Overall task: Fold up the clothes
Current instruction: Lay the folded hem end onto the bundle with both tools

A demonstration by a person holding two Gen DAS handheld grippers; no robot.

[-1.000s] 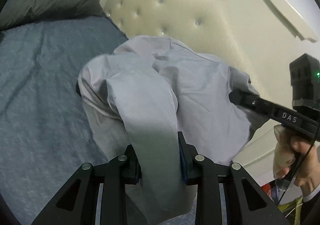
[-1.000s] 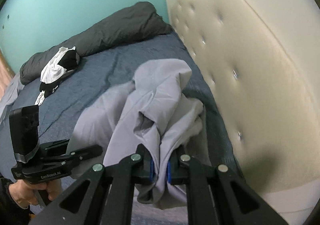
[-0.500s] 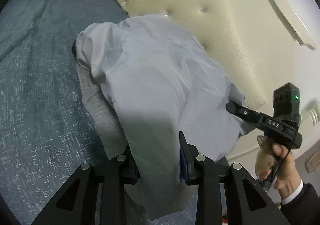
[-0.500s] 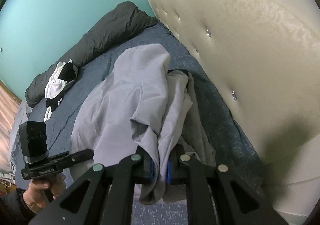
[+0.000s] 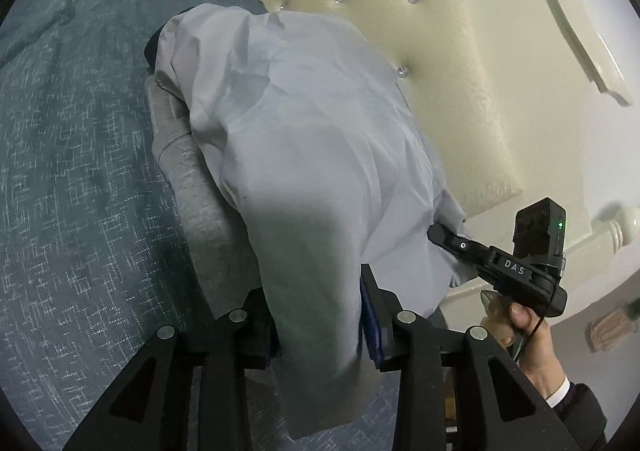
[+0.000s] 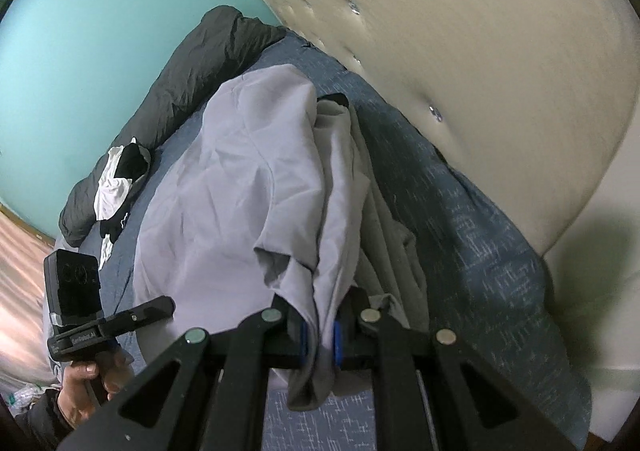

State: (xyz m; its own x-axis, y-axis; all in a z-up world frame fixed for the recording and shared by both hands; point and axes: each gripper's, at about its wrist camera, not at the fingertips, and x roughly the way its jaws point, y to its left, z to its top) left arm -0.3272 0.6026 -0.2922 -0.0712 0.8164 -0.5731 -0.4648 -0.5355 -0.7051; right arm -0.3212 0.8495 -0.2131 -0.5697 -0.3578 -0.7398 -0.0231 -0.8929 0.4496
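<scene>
Your left tongs are easing apart with a fold of the pale lilac shirt between them. The shirt drapes over a grey garment on the bed, beside the headboard. Your right tongs pinch its other edge tight.

Shirt lowered onto the bed — folds flattening out

The lavender shirt, bunched and humped a second ago, now drapes smoother and lower over the grey garment on the blue bedspread. Both hands have sunk toward the mattress and rolled, so the cream headboard fills more of the right wrist view. The left gripper is opening — cloth between its jaws — and the right gripper has come nearer the left wrist camera.
</scene>
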